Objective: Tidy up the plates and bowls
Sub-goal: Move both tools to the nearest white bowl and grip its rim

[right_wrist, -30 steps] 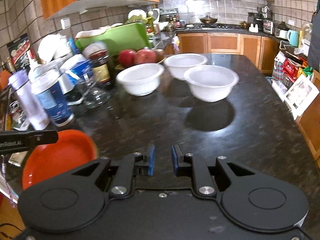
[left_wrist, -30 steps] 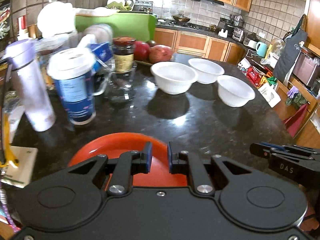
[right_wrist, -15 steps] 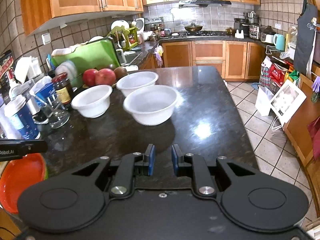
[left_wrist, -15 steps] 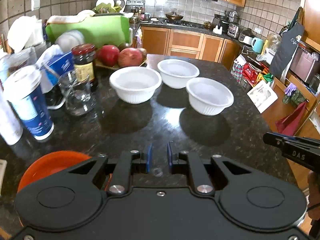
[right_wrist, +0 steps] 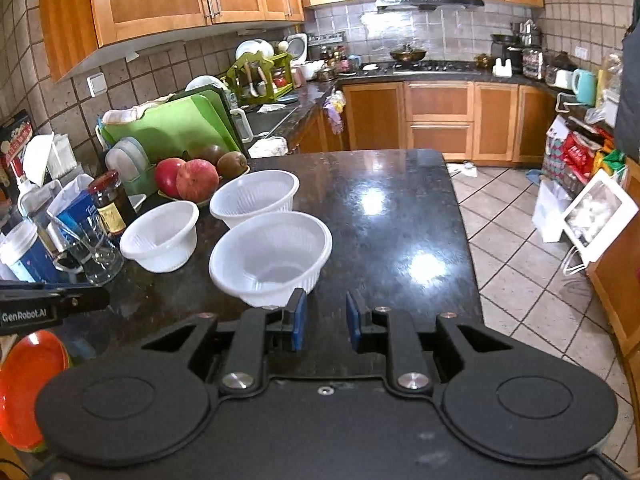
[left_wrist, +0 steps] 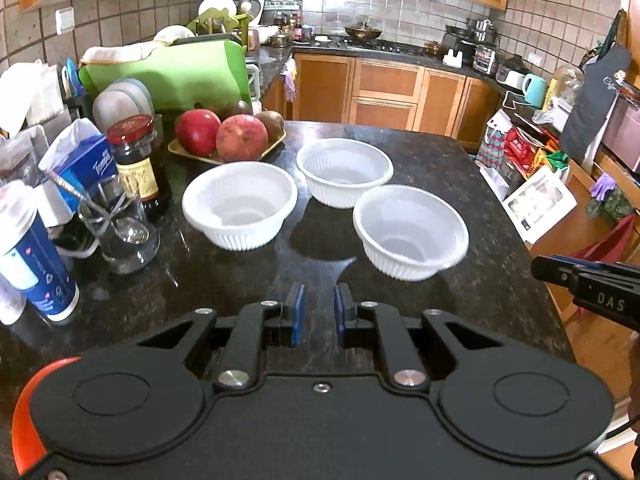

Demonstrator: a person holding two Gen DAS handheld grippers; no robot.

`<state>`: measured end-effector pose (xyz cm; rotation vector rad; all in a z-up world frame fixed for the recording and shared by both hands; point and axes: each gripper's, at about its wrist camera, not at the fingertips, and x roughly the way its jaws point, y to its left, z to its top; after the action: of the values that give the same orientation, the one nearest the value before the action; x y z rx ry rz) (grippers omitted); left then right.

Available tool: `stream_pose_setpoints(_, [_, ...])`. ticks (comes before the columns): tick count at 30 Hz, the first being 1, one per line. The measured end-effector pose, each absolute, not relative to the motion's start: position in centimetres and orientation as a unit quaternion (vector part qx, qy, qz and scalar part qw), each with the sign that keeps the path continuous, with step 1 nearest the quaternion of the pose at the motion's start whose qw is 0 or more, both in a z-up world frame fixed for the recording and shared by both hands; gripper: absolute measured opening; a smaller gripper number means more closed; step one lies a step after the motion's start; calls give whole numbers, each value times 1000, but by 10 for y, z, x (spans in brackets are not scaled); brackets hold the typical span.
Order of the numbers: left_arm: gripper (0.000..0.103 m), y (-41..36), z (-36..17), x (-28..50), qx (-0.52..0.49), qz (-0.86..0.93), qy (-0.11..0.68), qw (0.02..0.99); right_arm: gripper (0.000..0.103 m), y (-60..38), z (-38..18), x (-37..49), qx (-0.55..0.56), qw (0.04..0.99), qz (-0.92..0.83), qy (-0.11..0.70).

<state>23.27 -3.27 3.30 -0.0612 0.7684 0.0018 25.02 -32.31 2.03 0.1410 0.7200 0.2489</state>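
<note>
Three white ribbed bowls stand on the black granite counter: a left bowl (left_wrist: 240, 204), a far bowl (left_wrist: 345, 171) and a near right bowl (left_wrist: 411, 230). In the right wrist view they are the left bowl (right_wrist: 162, 235), far bowl (right_wrist: 254, 197) and nearest bowl (right_wrist: 271, 257). An orange plate (right_wrist: 28, 384) lies at the counter's near left corner, its edge showing in the left wrist view (left_wrist: 22, 412). My left gripper (left_wrist: 319, 314) is slightly open and empty, short of the bowls. My right gripper (right_wrist: 323, 320) is slightly open and empty, just before the nearest bowl.
A tray of fruit (left_wrist: 224, 136), a dark jar (left_wrist: 138, 160), a glass (left_wrist: 120, 228), a blue cup (left_wrist: 30, 256) and a green board (left_wrist: 168, 76) crowd the counter's left side. The counter edge (right_wrist: 460, 216) drops to a tiled floor on the right.
Both grippers swung right and forward, so the bowls come closer and the orange plate slides to the lower left. The right gripper's jaws have opened a little.
</note>
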Motion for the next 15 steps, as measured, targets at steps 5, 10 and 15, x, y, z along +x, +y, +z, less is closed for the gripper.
stream_pose_setpoints(5, [20,-36,30,251,-31,17,375,926,24,-322,18,278,67,923,131,356])
stream_pose_setpoints(10, [20,-42,25,273,-40,20,388,920,24,-317,13,300,62,919,145,361])
stream_pose_setpoints(15, [20,-48,21,293,-48,14,399,916,24,-314,6,320,62,915,154,367])
